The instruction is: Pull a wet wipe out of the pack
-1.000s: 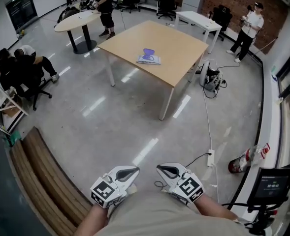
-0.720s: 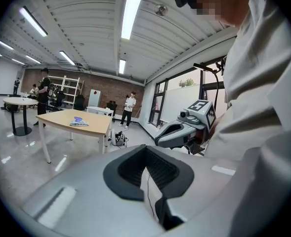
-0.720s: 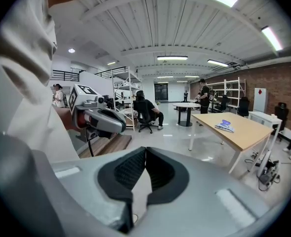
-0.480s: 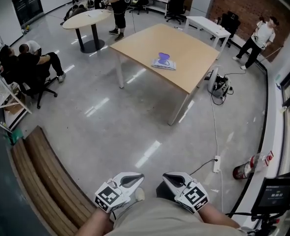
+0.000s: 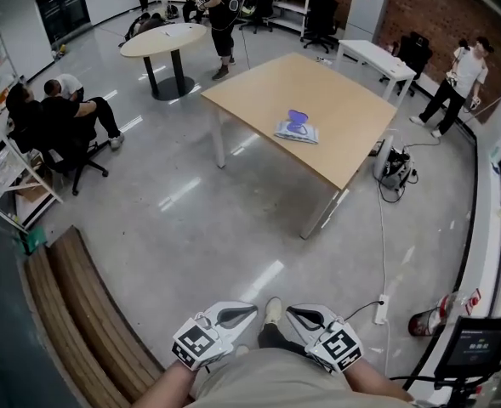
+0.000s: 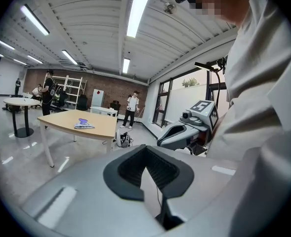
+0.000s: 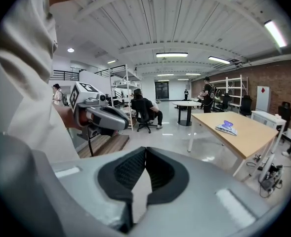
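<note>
approach stage, by my reading: the wet wipe pack (image 5: 297, 131) lies on the wooden table (image 5: 352, 100), well apart from me across a stretch of polished floor (image 5: 233, 219). a purple piece shows on its top, and at this range i can make out no wipe drawn from it. i hold the left gripper (image 5: 248, 311) and the right gripper (image 5: 291, 312) low and close to my body, side by side, both pointing toward the table. each gripper's own view shows its dark ribbed pads (image 6: 160, 169) meeting at the tips: jaws closed, nothing between them, nothing touched. the next move, as i judge it, calls for crossing to the table edge. the jaws must then part so that one gripper can steady the pack while the other pinches the wipe at the opening.
</note>
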